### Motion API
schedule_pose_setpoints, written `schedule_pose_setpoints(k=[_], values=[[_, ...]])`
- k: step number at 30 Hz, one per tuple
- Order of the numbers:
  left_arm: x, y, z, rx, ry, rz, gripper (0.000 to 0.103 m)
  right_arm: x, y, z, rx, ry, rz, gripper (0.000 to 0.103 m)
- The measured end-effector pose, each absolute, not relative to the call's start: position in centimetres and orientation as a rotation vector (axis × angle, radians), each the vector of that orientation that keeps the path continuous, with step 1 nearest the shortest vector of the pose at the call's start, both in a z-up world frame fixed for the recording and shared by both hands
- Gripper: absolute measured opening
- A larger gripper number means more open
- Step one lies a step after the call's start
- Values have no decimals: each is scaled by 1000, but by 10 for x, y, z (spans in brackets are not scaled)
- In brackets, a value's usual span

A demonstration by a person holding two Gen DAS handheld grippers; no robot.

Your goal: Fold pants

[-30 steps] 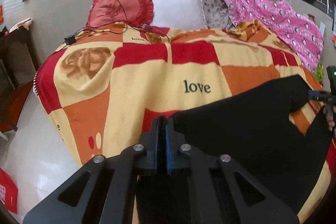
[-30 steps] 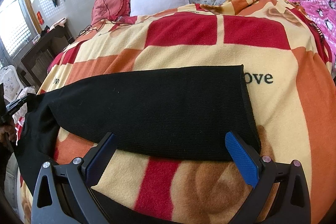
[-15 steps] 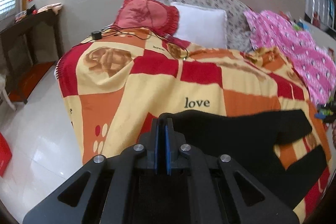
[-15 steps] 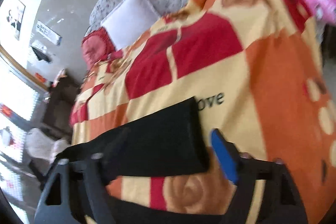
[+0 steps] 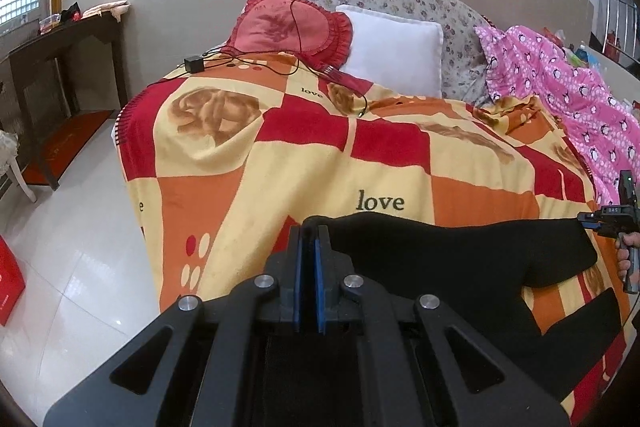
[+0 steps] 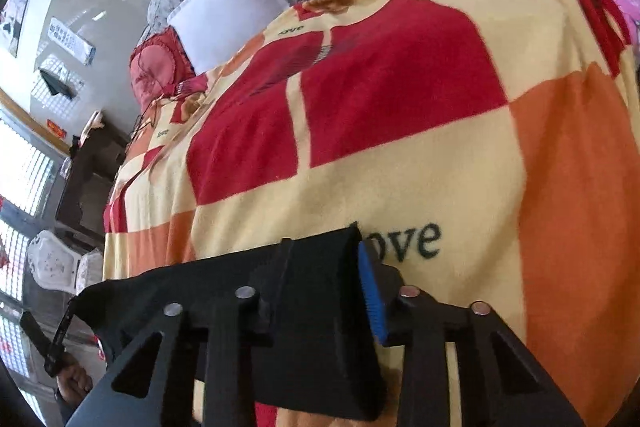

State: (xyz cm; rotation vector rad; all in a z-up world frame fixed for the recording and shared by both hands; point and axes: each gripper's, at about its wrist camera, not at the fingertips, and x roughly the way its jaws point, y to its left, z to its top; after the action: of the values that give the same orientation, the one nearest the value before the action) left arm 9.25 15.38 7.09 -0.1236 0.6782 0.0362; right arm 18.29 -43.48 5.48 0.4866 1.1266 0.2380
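Black pants (image 5: 460, 259) lie stretched across the near end of the bed, on a checked blanket (image 5: 280, 163) printed with "love". The left gripper (image 5: 309, 239) has its blue pads pressed together on one end of the pants, the cloth running out from between them toward the other hand. The right gripper (image 6: 320, 267) has just been closing, and its jaws now pinch the opposite end of the pants, bunched black cloth filling the gap right by the printed word. A white pillow (image 5: 394, 53) and a red cushion (image 5: 280, 31) sit at the head, with pink bedding (image 5: 568, 95) alongside.
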Motion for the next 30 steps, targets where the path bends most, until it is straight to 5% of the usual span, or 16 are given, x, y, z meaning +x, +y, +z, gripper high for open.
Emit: schedule_pose_setpoints(k=[3,11,17,20,22,27,30], values=[[92,152,70,-124,681,34,3,182,-428,53,403,1146,226,3],[28,157,77,-126,624,-37,3,83,-428,127,178,943,378,1],[-42,179,33,-155,702,-40,8,-42,-433,117,-10,902,387,2],[-67,206,13,-285,765,35,24,-82,-449,97,26,916,328,22],[-83,220,11,-393,751,61,32,-101,-461,96,87,868,289,49],[-108,226,26,-696,656,-46,51,-117,-463,114,210,752,288,54],[-98,206,29,-804,662,-155,58,-115,-447,125,252,689,325,67]])
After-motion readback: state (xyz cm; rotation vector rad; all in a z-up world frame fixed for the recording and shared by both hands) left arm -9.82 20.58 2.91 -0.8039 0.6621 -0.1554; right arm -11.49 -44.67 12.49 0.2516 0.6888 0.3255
